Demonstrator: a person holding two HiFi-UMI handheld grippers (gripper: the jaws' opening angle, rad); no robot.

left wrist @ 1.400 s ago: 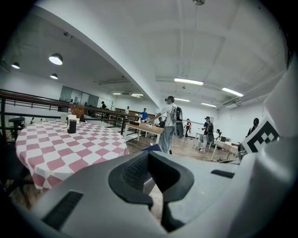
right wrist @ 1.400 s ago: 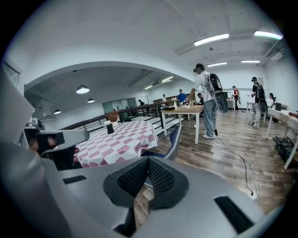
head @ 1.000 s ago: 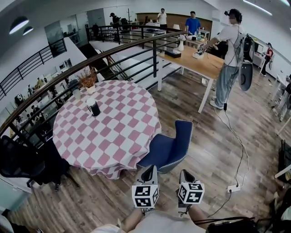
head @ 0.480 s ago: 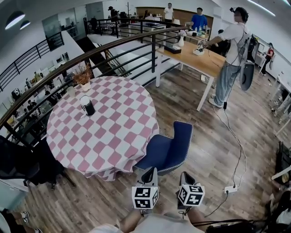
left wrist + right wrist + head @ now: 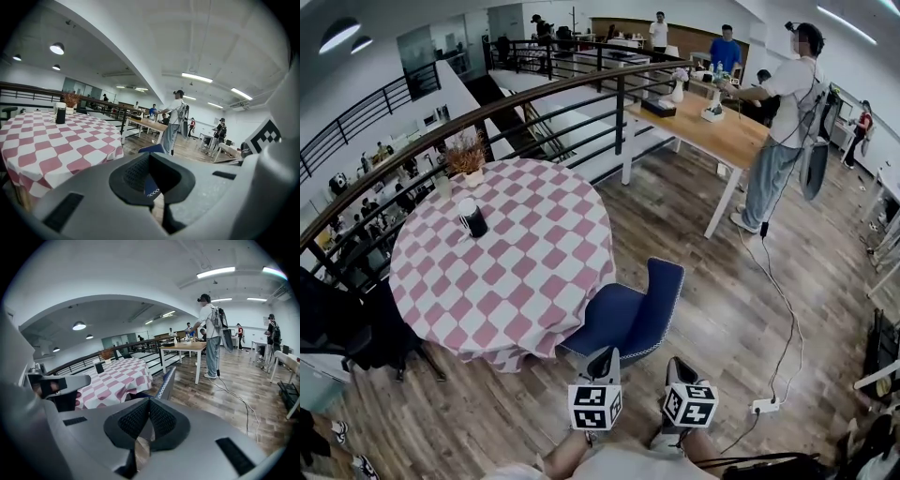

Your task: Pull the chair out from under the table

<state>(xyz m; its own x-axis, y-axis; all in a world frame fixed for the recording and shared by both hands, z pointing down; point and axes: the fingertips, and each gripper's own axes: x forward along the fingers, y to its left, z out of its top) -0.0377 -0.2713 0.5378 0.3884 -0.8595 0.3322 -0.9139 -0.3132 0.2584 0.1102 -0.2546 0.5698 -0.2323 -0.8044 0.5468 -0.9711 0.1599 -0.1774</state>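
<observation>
A blue chair (image 5: 630, 314) stands at the near right of a round table with a pink-and-white checked cloth (image 5: 502, 253), its seat partly under the cloth and its back towards me. My left gripper (image 5: 602, 361) and right gripper (image 5: 680, 370) are side by side just short of the chair's back, touching nothing. Both are shut and empty. In the left gripper view the left gripper (image 5: 150, 157) points at the chair's back (image 5: 151, 149). The right gripper view has the right gripper (image 5: 149, 401) with the chair (image 5: 166, 380) ahead and slightly right, beside the table (image 5: 117, 376).
A black cup (image 5: 472, 217) and a potted plant (image 5: 469, 159) stand on the table. A black railing (image 5: 534, 103) curves behind it; a black office chair (image 5: 337, 323) is at left. A person (image 5: 783, 122) stands by a wooden table (image 5: 712, 131). A cable runs to a power strip (image 5: 762, 406).
Both grippers have come forward towards the chair's back, which now lies closer to them. The chair keeps its place by the table, and both grippers stay shut.
</observation>
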